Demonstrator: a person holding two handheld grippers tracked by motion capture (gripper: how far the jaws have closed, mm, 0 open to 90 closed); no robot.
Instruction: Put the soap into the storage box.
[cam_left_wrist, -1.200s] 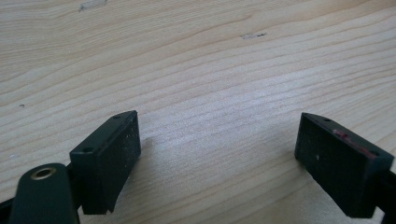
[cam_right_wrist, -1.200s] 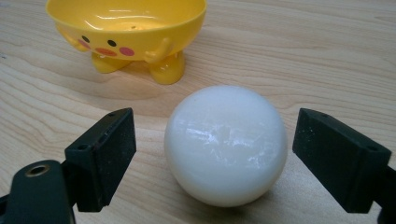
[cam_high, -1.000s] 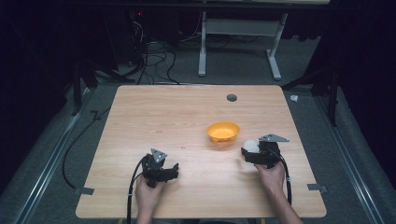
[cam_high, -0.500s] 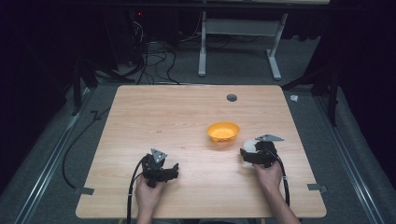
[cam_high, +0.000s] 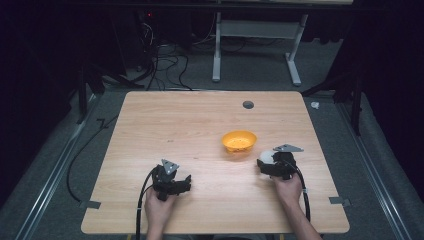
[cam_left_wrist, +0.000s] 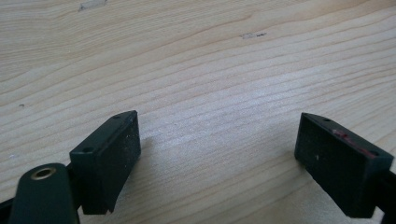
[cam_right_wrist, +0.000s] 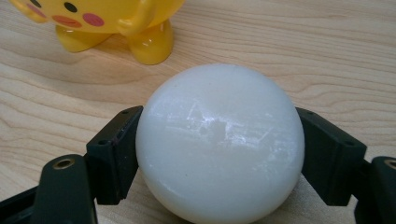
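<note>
Up close, the right gripper (cam_right_wrist: 219, 154) pinches a white ball (cam_right_wrist: 219, 140), a yellow bowl's (cam_right_wrist: 107, 23) painted face just beyond; the left gripper (cam_left_wrist: 224, 163) is spread over bare surface (cam_left_wrist: 210, 60).

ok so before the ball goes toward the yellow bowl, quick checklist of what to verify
1. White ball gripped: ok, the right gripper has its fingers pressed on both sides.
2. Yellow bowl upright with its mouth open: ok.
3. Bowl free to receive: cannot tell, its inside is too small to read in the high view.
4. Path from ball to bowl: ok, bare table lies between them.
5. Left gripper out of the way: ok, open over bare wood, well left of the bowl.
</note>
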